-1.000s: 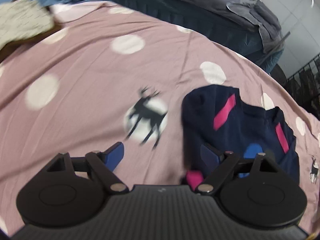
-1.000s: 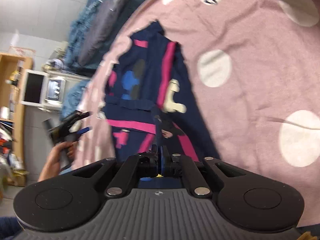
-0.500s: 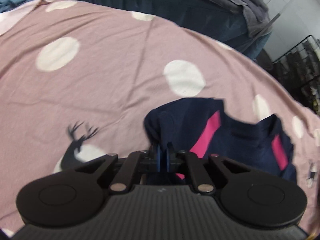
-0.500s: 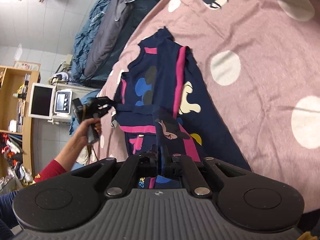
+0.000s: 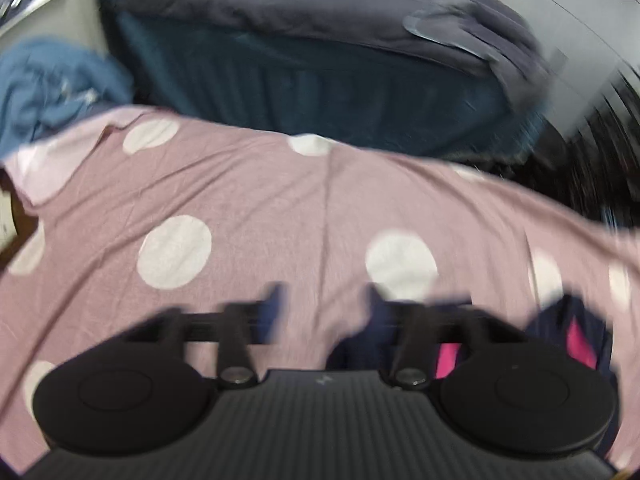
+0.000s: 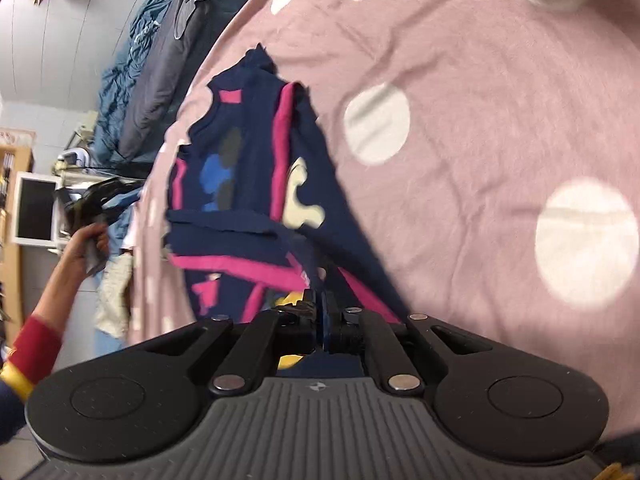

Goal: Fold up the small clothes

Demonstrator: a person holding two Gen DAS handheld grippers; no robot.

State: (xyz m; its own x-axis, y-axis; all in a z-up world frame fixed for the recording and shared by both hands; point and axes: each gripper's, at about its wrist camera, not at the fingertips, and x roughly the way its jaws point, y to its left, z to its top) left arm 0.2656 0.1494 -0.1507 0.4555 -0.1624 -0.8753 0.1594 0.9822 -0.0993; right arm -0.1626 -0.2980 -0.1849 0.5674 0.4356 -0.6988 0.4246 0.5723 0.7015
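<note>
A small navy garment [image 6: 248, 184] with pink stripes and cartoon prints lies on the pink dotted sheet [image 6: 480, 92]. Its near part is lifted off the sheet, and my right gripper [image 6: 322, 308] is shut on that near edge. In the left wrist view, which is blurred, only a corner of the garment [image 5: 576, 336] shows at the lower right. My left gripper [image 5: 325, 304] has its jaws opening, with only the sheet [image 5: 240, 184] between them. The right wrist view also catches the left gripper [image 6: 86, 200], held in a hand off the sheet's left edge.
A blue bed with dark grey bedding [image 5: 320, 12] stands beyond the sheet's far edge. A blue cloth heap [image 5: 52, 80] lies at the far left. A white monitor [image 6: 34, 208] and a pale cloth [image 6: 114, 292] lie beside the sheet.
My left gripper closed on the garment's edge, then opened, let it go and moved off sideways over bare sheet. The right gripper stays shut on the garment and has sunk a little.
</note>
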